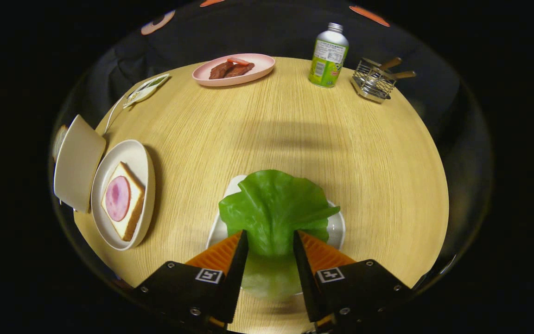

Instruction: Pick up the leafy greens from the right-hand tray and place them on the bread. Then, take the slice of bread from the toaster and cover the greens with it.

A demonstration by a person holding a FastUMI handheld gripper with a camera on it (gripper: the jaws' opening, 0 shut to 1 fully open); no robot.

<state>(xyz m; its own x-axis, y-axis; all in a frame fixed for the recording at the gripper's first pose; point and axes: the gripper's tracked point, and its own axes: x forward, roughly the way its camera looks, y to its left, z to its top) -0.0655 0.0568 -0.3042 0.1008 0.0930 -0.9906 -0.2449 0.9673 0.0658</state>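
A green lettuce leaf lies over a small white tray on the round wooden table. My gripper has the leaf's stem end between its two fingers, and both inner faces touch the leaf. To the left, a white plate holds a slice of bread topped with a pink round of ham. Beside that plate stands a beige toaster, with a bread slice peeking out at its far side.
At the table's far side sit a pink plate with brown meat pieces, a green and silver bottle, and a wire basket with wooden-handled utensils. A small packet lies at the far left edge.
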